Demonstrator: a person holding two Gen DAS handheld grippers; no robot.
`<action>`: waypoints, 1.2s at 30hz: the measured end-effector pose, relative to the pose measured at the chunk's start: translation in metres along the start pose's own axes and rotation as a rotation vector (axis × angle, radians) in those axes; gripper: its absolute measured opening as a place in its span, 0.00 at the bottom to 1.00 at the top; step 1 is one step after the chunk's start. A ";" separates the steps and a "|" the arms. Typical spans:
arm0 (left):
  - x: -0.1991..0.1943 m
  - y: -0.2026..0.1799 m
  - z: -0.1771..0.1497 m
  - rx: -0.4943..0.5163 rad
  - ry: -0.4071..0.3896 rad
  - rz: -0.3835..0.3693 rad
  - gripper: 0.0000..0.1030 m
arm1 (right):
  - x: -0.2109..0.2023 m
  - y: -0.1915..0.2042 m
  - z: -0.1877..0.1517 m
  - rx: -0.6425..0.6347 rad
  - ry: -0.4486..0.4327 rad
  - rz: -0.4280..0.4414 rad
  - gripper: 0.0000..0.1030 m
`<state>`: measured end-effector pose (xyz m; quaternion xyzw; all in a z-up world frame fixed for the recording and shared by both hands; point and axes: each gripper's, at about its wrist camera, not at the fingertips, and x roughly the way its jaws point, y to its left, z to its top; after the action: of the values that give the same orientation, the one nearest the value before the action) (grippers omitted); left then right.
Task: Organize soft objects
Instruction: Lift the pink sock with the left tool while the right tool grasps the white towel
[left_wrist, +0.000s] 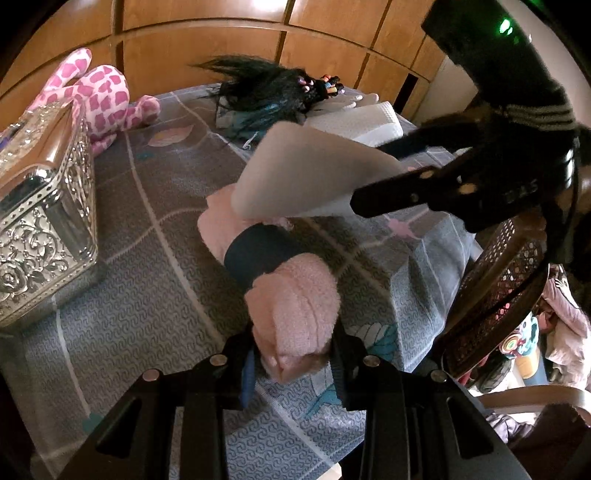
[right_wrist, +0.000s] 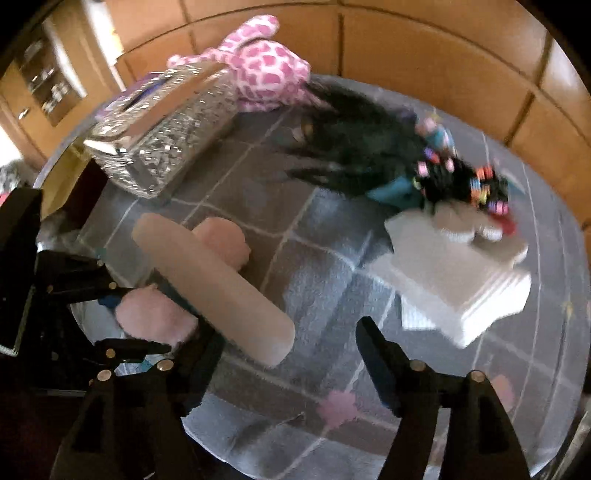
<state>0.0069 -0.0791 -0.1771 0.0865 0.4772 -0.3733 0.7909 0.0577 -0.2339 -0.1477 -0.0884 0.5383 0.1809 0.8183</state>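
Observation:
My left gripper is shut on a fluffy pink rolled soft item with a dark band, held just above the grey cloth-covered table. The pink item also shows in the right wrist view between the left gripper's fingers. My right gripper stands wide open. A beige cylinder-shaped pad leans against its left finger; it shows in the left wrist view at the right gripper's fingers. Whether it is held I cannot tell.
A silver ornate box stands at the left, with a pink-and-white spotted plush behind it. A black wig with coloured beads lies by folded white cloth. A wicker chair stands off the table's right edge.

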 end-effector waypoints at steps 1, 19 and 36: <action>0.000 0.001 0.000 -0.001 0.000 0.000 0.32 | 0.000 0.003 0.004 -0.022 -0.002 0.004 0.76; -0.052 0.001 0.033 -0.023 -0.102 -0.064 0.29 | 0.020 -0.018 0.007 0.074 -0.052 0.060 0.28; -0.119 0.089 0.159 -0.227 -0.376 0.049 0.27 | 0.037 -0.013 -0.003 0.111 -0.062 0.021 0.28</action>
<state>0.1445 -0.0341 -0.0147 -0.0627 0.3578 -0.3073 0.8796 0.0731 -0.2391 -0.1836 -0.0317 0.5228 0.1622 0.8363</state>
